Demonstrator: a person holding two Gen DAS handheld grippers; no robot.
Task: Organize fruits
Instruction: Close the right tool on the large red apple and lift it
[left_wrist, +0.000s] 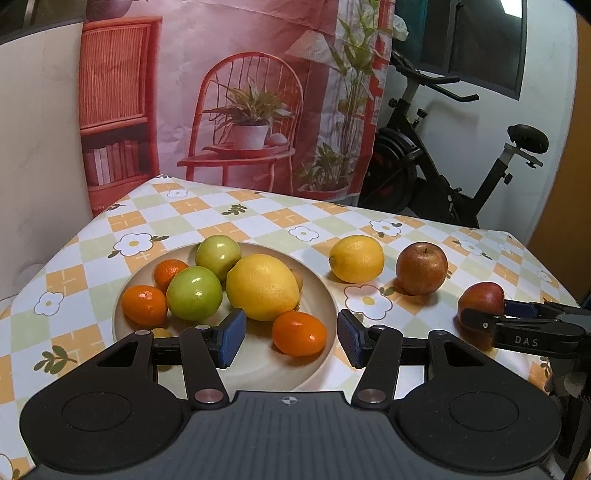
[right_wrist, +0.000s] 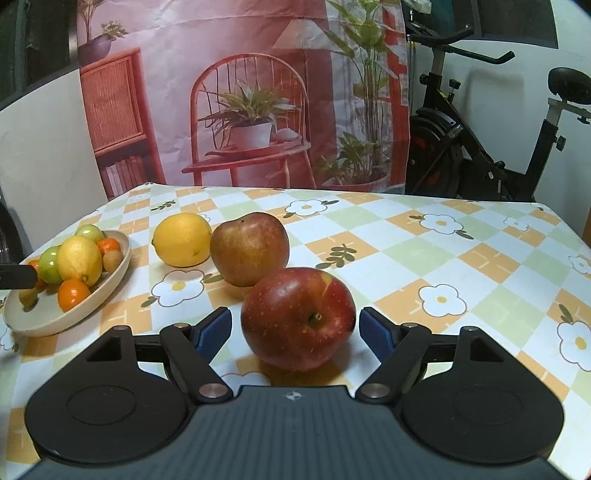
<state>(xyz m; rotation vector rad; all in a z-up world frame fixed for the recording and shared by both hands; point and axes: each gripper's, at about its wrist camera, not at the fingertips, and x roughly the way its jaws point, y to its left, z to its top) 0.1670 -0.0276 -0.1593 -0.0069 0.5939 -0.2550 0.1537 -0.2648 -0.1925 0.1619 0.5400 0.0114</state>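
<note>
Nearest the right wrist camera, right gripper (right_wrist: 295, 330) jaws stand apart either side of the red apple (right_wrist: 298, 318), pads not touching it; apple rests on the counter (right_wrist: 461, 254). "DAS" reads on that gripper's finger in the left view. Left gripper (left_wrist: 291, 338) jaws apart, empty, over the plate (left_wrist: 325, 295) near rim. Plate holds lemon (left_wrist: 263, 287), green fruits, tangerines; a small brown fruit is mostly hidden behind the lemon. Farther right: loose lemon (right_wrist: 182, 239), second apple (right_wrist: 249, 248). Open cloth far right up to the counter edge.
</note>
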